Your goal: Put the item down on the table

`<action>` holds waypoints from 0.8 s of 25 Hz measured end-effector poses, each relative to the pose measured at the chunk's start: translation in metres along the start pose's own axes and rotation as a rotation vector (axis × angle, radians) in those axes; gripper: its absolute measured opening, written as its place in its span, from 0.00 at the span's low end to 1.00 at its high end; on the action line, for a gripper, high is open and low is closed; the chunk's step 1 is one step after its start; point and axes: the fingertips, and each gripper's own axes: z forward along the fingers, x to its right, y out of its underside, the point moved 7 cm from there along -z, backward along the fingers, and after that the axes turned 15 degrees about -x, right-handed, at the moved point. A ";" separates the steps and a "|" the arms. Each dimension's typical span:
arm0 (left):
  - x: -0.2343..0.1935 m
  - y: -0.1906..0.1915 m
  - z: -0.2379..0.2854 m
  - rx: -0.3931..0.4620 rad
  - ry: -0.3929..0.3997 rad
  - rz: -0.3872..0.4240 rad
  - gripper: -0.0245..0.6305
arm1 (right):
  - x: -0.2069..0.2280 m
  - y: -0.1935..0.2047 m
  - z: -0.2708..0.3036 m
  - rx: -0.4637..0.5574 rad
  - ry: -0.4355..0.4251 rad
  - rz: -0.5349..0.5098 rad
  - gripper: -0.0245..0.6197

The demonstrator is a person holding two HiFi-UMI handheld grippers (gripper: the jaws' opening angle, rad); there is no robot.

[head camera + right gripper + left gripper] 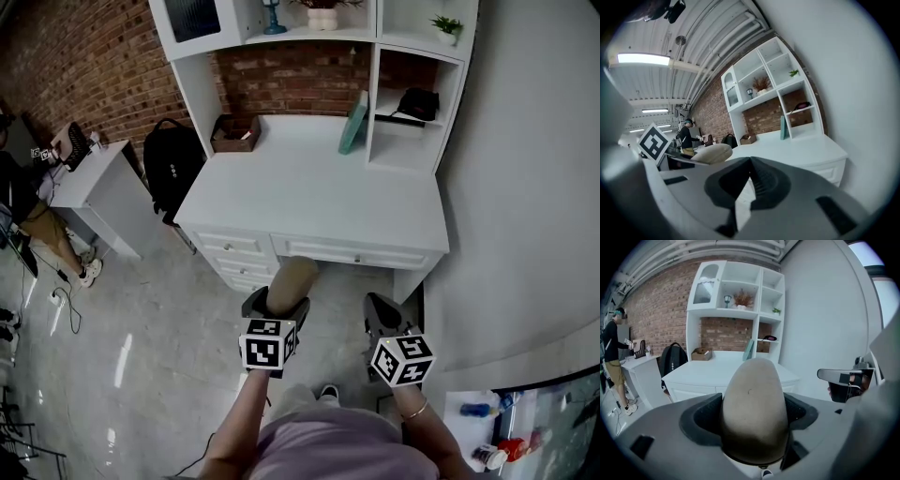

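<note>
Left gripper (752,420): I have it clenched on the beige item (752,399), with the dark pads pressing its two flanks.
Item against the fingers (701,417): it sits squarely between them. Its broad part is in the grip, and its narrower rounded end pokes out well past the fingertips.
Item's place: it is held in the air ahead of the fingers, in front of the drawers of the white desk (319,187) and not resting on the top.
Right gripper (749,161): its fingers are closed against each other at the tips, with nothing between them.
Item against the right fingers: it shows off to their left, apart from them.
Beyond the fingertips: on the desk top a brown box (235,133) lies and a teal book (353,123) leans, both well apart from the item.
</note>
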 end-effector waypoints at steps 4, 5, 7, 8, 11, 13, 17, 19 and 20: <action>0.000 0.002 -0.002 -0.004 -0.013 -0.007 0.63 | 0.002 0.002 0.003 -0.005 -0.014 0.005 0.04; -0.002 0.002 -0.002 -0.006 -0.017 -0.008 0.63 | 0.002 0.002 0.004 -0.008 -0.018 0.004 0.04; -0.005 0.001 -0.001 -0.008 -0.024 -0.015 0.63 | 0.001 0.001 0.008 -0.011 -0.025 -0.004 0.04; -0.008 -0.001 0.000 -0.008 -0.027 -0.019 0.63 | 0.001 -0.001 0.010 -0.010 -0.027 -0.011 0.04; -0.014 -0.011 0.008 -0.002 -0.034 -0.017 0.63 | 0.005 -0.009 0.019 -0.002 -0.028 -0.025 0.04; -0.018 -0.017 0.017 -0.001 -0.034 -0.013 0.63 | 0.009 -0.014 0.027 0.002 -0.029 -0.020 0.04; -0.029 -0.036 0.040 0.005 -0.021 -0.002 0.63 | 0.022 -0.026 0.048 0.009 -0.019 -0.006 0.04; -0.038 -0.050 0.056 0.003 -0.013 0.000 0.63 | 0.029 -0.035 0.063 0.007 -0.011 -0.003 0.04; -0.043 -0.057 0.064 0.003 -0.009 0.001 0.63 | 0.033 -0.040 0.072 0.004 -0.007 -0.002 0.04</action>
